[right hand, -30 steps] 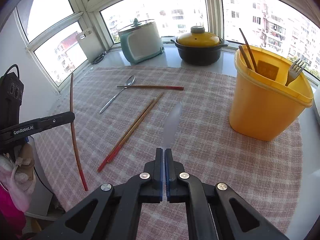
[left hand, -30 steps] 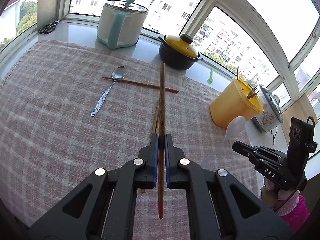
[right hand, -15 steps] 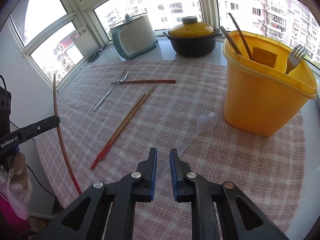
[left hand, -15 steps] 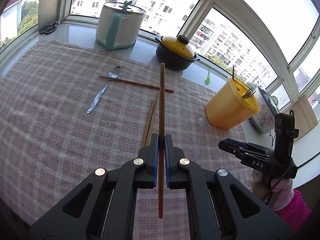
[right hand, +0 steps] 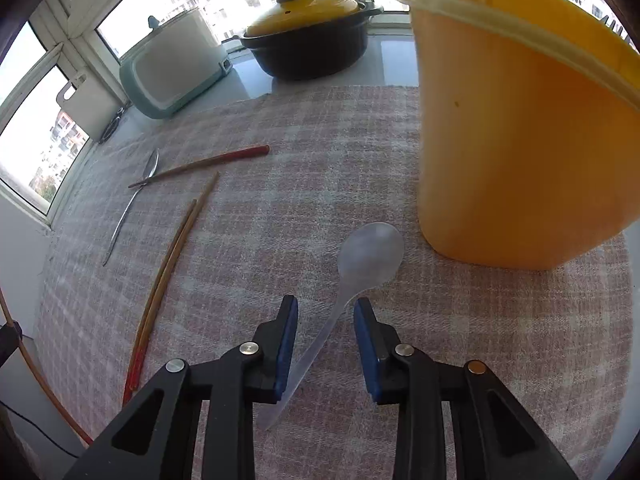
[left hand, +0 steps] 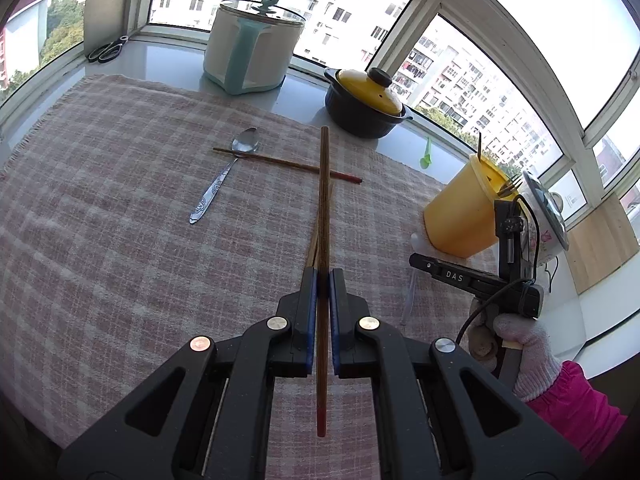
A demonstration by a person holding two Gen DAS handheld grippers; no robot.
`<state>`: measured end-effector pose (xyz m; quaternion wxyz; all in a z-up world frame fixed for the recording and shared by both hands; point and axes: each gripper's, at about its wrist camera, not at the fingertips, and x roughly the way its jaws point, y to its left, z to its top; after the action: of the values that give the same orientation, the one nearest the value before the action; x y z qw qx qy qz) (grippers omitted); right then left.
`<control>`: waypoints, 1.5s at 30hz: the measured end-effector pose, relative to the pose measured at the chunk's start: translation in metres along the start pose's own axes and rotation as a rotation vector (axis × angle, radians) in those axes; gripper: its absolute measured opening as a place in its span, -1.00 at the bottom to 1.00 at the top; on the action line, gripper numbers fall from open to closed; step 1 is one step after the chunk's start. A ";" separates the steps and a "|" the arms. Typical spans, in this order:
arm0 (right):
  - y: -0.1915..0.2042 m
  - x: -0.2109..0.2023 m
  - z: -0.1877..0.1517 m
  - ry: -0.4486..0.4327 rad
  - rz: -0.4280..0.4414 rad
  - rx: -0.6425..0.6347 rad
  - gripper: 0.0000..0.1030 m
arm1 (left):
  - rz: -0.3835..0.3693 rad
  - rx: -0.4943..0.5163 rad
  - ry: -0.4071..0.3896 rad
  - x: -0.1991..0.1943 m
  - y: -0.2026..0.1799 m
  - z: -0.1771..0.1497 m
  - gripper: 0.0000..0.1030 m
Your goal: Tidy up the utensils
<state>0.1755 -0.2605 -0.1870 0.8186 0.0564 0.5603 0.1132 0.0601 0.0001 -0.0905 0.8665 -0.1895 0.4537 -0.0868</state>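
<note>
Checked bench cloth (right hand: 280,240): left tongs (left hand: 323,276) pinch chopstick (left hand: 323,200); right tongs (right hand: 325,320) closing astride clear plastic spoon (right hand: 370,256), untouched. Slick handle could squirt out.

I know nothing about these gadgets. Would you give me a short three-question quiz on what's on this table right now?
1. True or false: the left hand-held gripper is shut on a chopstick.
2. What lies between the jaws of the right hand-held gripper?
A. metal spoon
B. clear plastic spoon
C. fork
3. Fill in: the plastic spoon's bowl lies beside the yellow ____.

Key:
1. True.
2. B; the plastic spoon lies on the cloth, jaws closing, pads not yet pressing.
3. Bucket.
</note>
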 end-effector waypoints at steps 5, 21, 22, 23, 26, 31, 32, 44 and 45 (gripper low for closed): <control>-0.002 0.009 0.005 0.011 -0.052 0.007 -0.56 | -0.003 0.001 -0.001 0.001 0.003 0.004 -0.93; 0.000 0.003 0.004 -0.003 -0.025 -0.009 -0.95 | -0.024 0.012 0.002 0.008 -0.003 0.012 -0.93; 0.001 0.001 0.003 -0.007 -0.010 -0.011 -0.95 | -0.025 0.013 0.001 0.008 -0.004 0.012 -0.93; 0.002 -0.002 0.002 -0.012 -0.003 -0.017 -0.95 | -0.027 0.014 -0.001 0.008 -0.005 0.012 -0.93; 0.003 -0.011 -0.002 -0.026 0.008 -0.036 -0.95 | -0.035 0.016 -0.005 0.008 -0.010 0.014 -0.93; 0.001 -0.033 -0.007 -0.058 0.053 -0.043 -0.96 | -0.054 0.020 -0.023 0.007 -0.022 0.019 -0.93; 0.001 -0.039 -0.008 -0.068 0.059 -0.052 -0.96 | -0.059 0.021 -0.029 0.006 -0.026 0.020 -0.93; -0.005 -0.115 -0.019 -0.211 0.135 -0.170 -0.96 | -0.132 0.058 -0.105 0.013 -0.086 0.044 -0.93; -0.006 -0.120 -0.019 -0.219 0.141 -0.174 -0.96 | -0.138 0.062 -0.112 0.013 -0.092 0.048 -0.93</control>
<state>0.1167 -0.2974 -0.0864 0.8666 0.0366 0.4503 0.2118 0.1087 -0.0758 -0.0384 0.8878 -0.1979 0.3876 -0.1495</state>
